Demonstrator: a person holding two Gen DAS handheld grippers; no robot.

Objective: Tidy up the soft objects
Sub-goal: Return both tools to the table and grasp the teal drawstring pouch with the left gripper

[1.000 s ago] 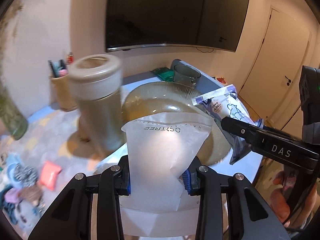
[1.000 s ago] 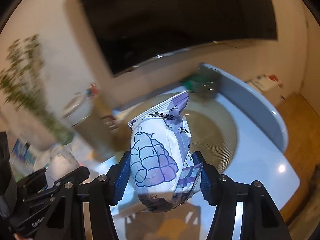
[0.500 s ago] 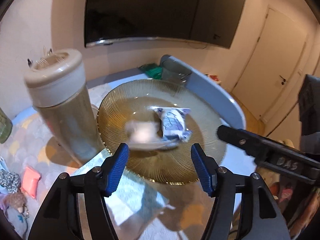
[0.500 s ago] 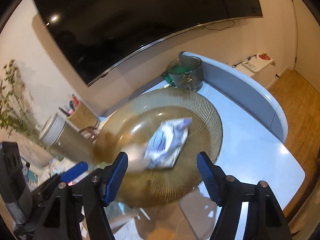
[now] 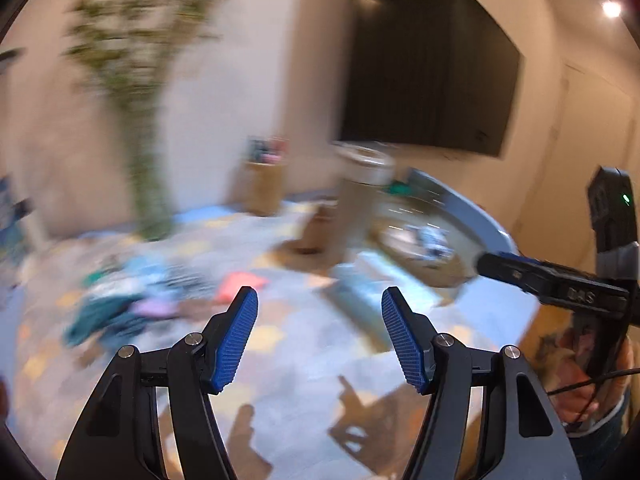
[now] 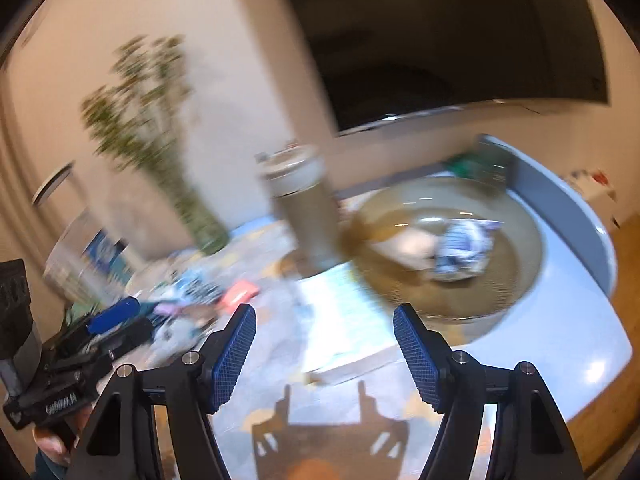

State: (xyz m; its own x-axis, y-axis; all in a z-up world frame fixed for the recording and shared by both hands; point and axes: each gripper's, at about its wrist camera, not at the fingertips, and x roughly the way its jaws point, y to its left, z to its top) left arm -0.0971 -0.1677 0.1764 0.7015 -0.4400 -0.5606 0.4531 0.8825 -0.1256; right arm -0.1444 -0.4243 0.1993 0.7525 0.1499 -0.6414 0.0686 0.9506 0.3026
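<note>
This moment is motion-blurred. A white pouch (image 6: 404, 246) and a purple-and-white packet (image 6: 464, 252) lie side by side in the amber glass plate (image 6: 524, 276); the left wrist view shows the packet (image 5: 432, 240) far off to the right. My left gripper (image 5: 320, 296) is open and empty above the patterned tablecloth, facing a pile of soft cloth items (image 5: 116, 304) and a pink pouch (image 5: 240, 282). My right gripper (image 6: 325, 312) is open and empty too, short of the plate's near rim. Each gripper shows in the other's view: the right gripper (image 5: 504, 266), the left gripper (image 6: 114, 318).
A tall jar with a beige lid (image 6: 304, 216) stands left of the plate. A vase of green stems (image 5: 148, 184) and a pen holder (image 5: 262, 188) stand at the back. A green glass container (image 6: 488, 164) sits behind the plate. The table edge curves off at right.
Both grippers opened and dropped the white pouch and the purple packet into the plate. Both then pulled back, and the left one swung left toward the cloth pile.
</note>
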